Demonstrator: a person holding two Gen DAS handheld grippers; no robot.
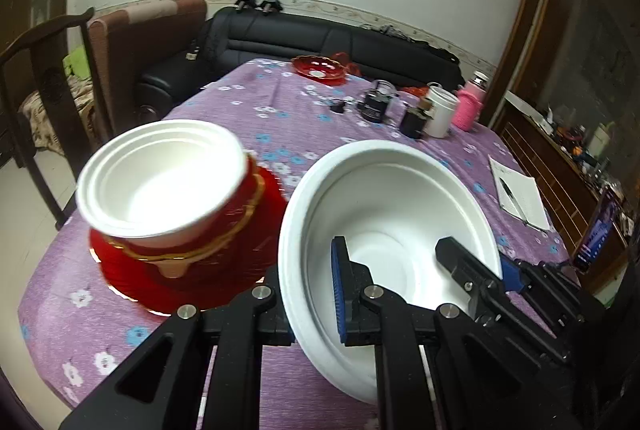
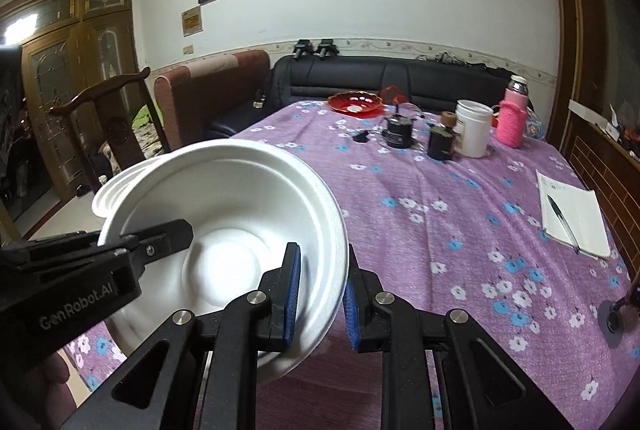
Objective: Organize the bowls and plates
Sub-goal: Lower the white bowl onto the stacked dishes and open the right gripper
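White foam bowl [image 1: 392, 230], wide and deep, hangs tilted above the purple flowered tablecloth [image 1: 280, 117], just right of the red plate stack. Both tools have it: the left gripper [image 1: 312, 294] pinches the near-left rim, one blue pad [image 1: 340, 294] inside and one outside, while the right gripper [image 2: 320, 298] clamps the opposite rim wall the same way. Just beside it sits the landmark, a stack of red gold-edged plates [image 1: 240, 250] topped by nested white foam bowls [image 1: 160, 177]. The likely trouble: thin foam, two separate pinches. If the hands drift apart or twist unevenly, the rim could crack or slip free. Swing in too low and the carried bowl could knock the nested bowls off the red plates.
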